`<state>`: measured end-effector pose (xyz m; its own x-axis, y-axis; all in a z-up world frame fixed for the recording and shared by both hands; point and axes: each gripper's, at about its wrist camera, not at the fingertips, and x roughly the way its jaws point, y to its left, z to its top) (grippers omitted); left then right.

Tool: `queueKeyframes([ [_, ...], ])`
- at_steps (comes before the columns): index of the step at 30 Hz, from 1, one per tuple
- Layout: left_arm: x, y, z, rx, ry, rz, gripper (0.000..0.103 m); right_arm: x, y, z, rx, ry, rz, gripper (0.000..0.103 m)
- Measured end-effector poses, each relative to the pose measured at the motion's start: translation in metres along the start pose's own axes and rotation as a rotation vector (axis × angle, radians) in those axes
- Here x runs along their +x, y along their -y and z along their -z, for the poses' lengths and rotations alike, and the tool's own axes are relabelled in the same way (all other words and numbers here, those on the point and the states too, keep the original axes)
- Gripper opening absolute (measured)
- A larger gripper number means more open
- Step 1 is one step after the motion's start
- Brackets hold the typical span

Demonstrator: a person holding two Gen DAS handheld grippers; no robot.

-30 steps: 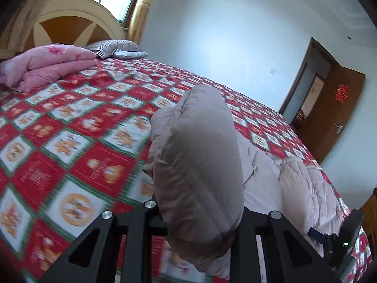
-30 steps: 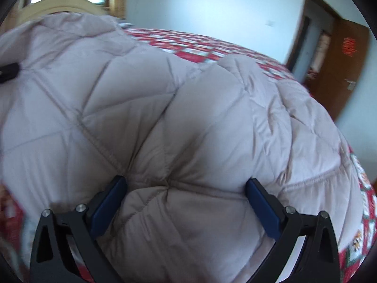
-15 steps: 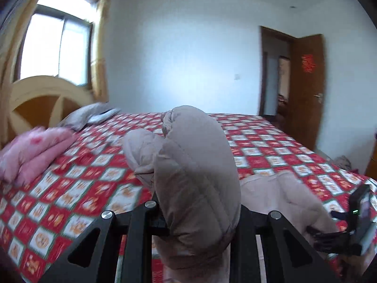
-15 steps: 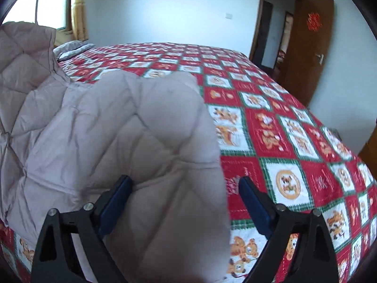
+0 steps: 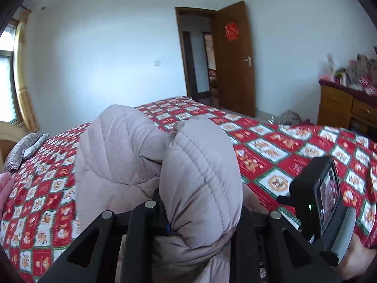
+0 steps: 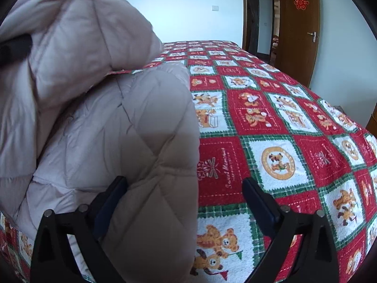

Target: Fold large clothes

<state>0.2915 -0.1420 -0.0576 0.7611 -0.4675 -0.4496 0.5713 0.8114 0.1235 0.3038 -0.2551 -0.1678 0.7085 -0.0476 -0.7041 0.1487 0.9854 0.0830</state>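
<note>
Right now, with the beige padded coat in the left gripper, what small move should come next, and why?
Probably close the right gripper on the padded coat. Its jaws stand wide apart with a fold of the coat only between them, while the left gripper is clamped on a bunched part above the red patterned bedspread. Two grips would let the coat be spread flat.

Script "Sweet Memories" read on red patch [image 6: 220,165] of bed cover [image 6: 294,127], between spread jaws of right gripper, nearer the right-hand one. Smaller line printed beneath it, too small to read. Red double-happiness sign [image 6: 299,0] seen on brown door [image 6: 298,33], far beyond jaws, upper right; same sign [image 5: 232,31] seen in left wrist view, above and right of jaws.
</note>
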Motion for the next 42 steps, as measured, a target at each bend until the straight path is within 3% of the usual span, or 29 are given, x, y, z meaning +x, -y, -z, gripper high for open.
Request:
queueKeyframes([
  [9, 0.025, 0.017, 0.011, 0.047, -0.034, 0.037, 0.024, 0.014, 0.011, 0.009, 0.068, -0.012, -0.038, 0.102],
  [22, 0.032, 0.018, 0.015, 0.047, -0.053, 0.049, 0.024, 0.002, 0.022, 0.001, 0.092, 0.009, -0.045, 0.102],
  [35, 0.047, 0.043, 0.022, 0.098, -0.079, 0.044, 0.025, -0.009, 0.063, -0.013, 0.165, 0.054, 0.031, 0.099],
  [42, 0.057, 0.065, 0.032, 0.147, -0.104, 0.081, 0.025, 0.001, 0.088, -0.012, 0.21, 0.019, 0.062, 0.098],
])
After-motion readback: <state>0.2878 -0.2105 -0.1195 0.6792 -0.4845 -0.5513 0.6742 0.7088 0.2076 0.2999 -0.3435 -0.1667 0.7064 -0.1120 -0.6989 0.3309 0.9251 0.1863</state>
